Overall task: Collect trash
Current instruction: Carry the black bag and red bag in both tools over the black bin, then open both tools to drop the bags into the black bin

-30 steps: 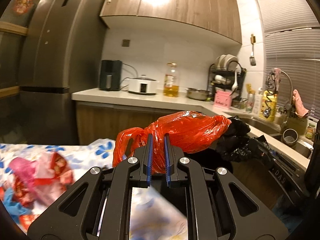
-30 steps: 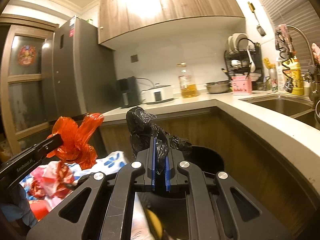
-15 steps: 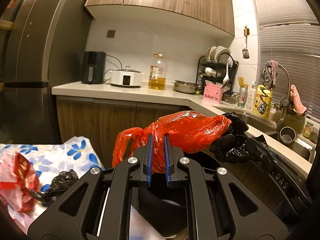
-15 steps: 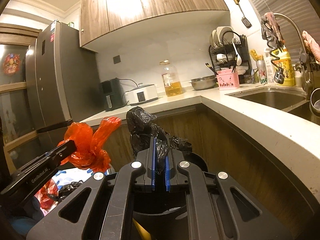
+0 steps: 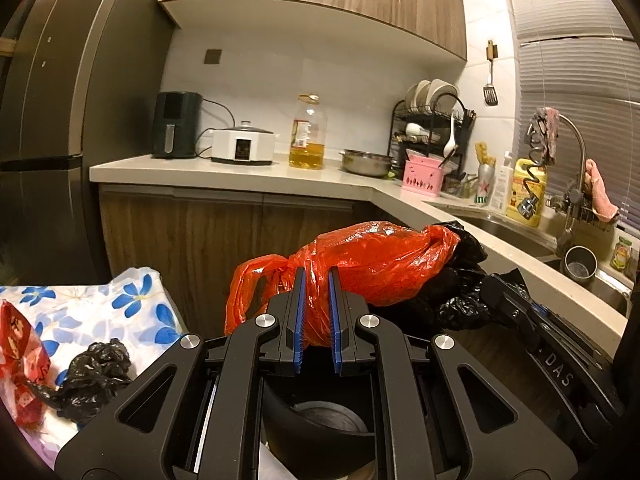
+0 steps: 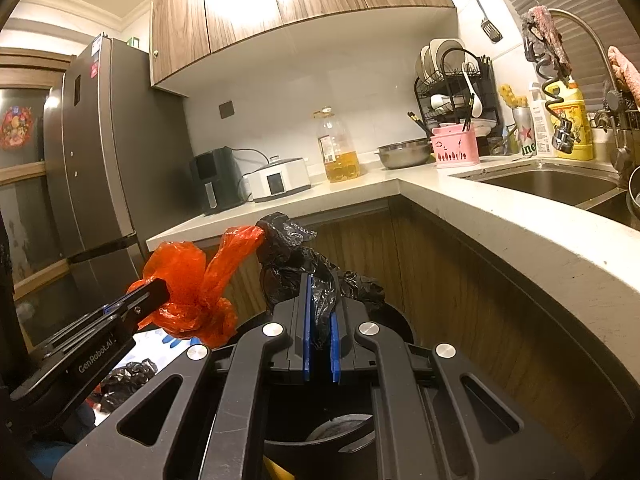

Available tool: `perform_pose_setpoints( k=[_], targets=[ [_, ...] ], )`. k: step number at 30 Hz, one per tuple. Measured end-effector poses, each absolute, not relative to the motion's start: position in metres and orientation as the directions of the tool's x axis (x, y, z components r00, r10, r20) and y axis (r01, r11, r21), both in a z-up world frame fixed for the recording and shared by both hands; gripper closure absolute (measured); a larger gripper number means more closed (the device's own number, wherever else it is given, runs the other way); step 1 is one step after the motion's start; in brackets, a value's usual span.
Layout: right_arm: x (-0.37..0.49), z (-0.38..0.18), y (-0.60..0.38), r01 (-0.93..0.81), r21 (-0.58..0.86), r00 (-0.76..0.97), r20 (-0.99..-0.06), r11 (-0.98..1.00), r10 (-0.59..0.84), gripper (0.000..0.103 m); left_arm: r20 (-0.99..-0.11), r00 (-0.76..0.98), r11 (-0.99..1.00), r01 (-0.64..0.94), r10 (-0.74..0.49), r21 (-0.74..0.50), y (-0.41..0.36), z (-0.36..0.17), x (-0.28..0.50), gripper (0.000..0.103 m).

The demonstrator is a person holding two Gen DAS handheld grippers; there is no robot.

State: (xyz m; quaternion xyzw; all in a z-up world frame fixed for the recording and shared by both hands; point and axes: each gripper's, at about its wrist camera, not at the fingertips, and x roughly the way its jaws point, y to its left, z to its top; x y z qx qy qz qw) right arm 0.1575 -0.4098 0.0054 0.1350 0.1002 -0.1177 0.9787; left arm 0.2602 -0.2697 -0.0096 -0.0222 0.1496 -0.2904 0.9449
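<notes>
From your left wrist, the left gripper (image 5: 316, 320) is clamped on a crumpled red plastic bag (image 5: 360, 272), carried above the round black bin (image 5: 316, 424) so a release should drop it in. A black bag scrap (image 5: 92, 376) lies on the floral tablecloth (image 5: 132, 308).

From your right wrist, the right gripper (image 6: 320, 340) pinches a crinkled black plastic bag (image 6: 296, 256) over the same bin; the pale countertop edge (image 6: 520, 240) crowds your right, and the two bags touch.

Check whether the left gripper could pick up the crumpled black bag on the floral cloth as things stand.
Probably not yet: the left gripper is shut on the red plastic bag, so it is occupied. The crumpled black bag itself lies uncovered on the floral cloth.
</notes>
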Motion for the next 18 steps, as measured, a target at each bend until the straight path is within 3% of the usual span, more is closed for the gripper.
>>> perform_pose_setpoints(
  k=[15,18],
  targets=[
    [0.179,-0.005,-0.414,0.211,0.241,0.953,-0.266,0.947,-0.144,0.094,-0.293,0.757,0.81,0.565,-0.584,-0.156,-0.278,-0.025,0.279,0.09],
    [0.18,-0.005,-0.414,0.207,0.239,0.954,-0.263,0.949,-0.142,0.081,-0.299,0.753,0.809,0.567,-0.586,-0.156,-0.277,-0.027,0.281,0.086]
  ],
)
